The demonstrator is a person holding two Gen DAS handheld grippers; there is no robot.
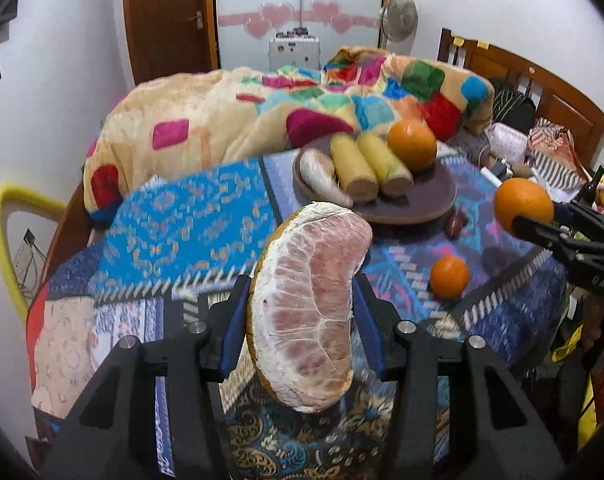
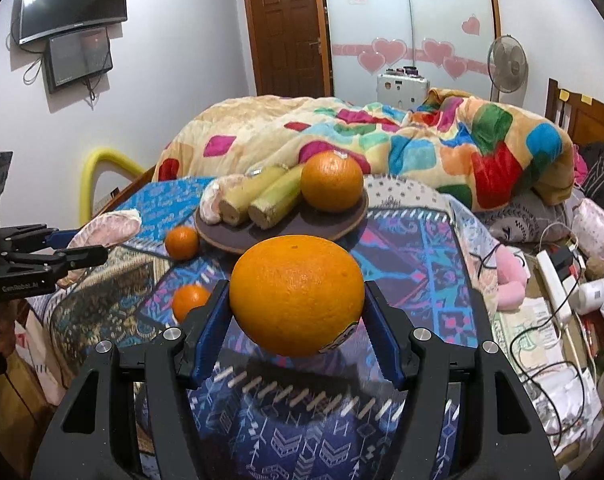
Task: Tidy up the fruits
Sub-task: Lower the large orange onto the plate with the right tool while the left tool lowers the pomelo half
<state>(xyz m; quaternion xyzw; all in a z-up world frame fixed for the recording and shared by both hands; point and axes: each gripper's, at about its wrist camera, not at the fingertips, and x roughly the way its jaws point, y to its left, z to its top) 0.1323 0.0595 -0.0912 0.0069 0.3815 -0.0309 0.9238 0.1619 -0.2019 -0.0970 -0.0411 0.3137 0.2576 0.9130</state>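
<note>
My left gripper [image 1: 302, 300] is shut on a peeled pomelo wedge [image 1: 308, 300] and holds it above the patterned cloth; the wedge also shows in the right wrist view [image 2: 112, 222]. My right gripper [image 2: 296, 304] is shut on a large orange [image 2: 296, 294], held above the cloth short of the plate; this orange also shows in the left wrist view [image 1: 522, 206]. The dark round plate [image 1: 430, 196] [image 2: 302, 226] carries another pomelo piece [image 1: 324, 174], two sugarcane pieces [image 1: 372, 168] and an orange [image 1: 412, 144]. Small oranges lie on the cloth [image 1: 449, 277] [image 2: 182, 242] [image 2: 188, 300].
A small dark red fruit [image 1: 454, 222] lies by the plate's near edge. A bunched colourful blanket [image 1: 262, 112] sits behind the plate. Cables, a power strip [image 2: 556, 280] and clutter lie at the right. A yellow hoop [image 1: 2, 240] stands at the left.
</note>
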